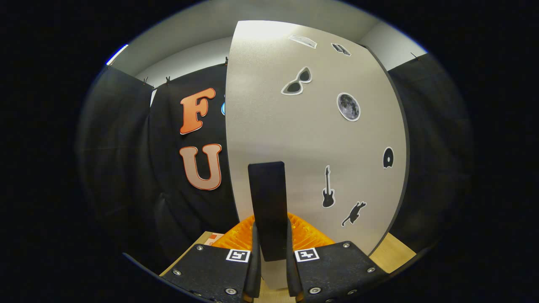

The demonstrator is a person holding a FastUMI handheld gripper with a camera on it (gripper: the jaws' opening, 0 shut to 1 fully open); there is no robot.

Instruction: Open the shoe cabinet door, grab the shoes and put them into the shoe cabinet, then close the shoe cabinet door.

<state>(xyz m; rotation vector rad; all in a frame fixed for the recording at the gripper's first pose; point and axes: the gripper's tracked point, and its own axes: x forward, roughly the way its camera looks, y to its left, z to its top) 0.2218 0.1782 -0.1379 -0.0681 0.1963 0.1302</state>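
I am looking straight along the gripper [269, 256] at the shoe cabinet door [316, 139], a tall pale grey panel with a dark edge running down its right side. A dark, flat, upright handle [267, 202] stands out from the lower part of the door, and my two fingers [252, 269] sit close on either side of its lower end, drawn in until both appear to press against it, so I read the gripper as clamped on the handle. The door's face carries several stickers to the right of the handle: a pair of sunglasses [297, 81] high up, a round moon [348, 106] just below and right of them, a small oval shape [388, 158] near the right edge, a guitar [328, 192] lower down, and a leaping cat [353, 213] beside the guitar, with two more small stickers near the top that are too warped for me to make out. Behind the fingers, low against the door, there is a ribbed orange thing [307, 235]; I cannot tell what it is. Light wooden bench [393, 252] shows under the door on the right and again on the left beside the orange thing. Black cloth hangs behind the door on both sides, under a pale wall.
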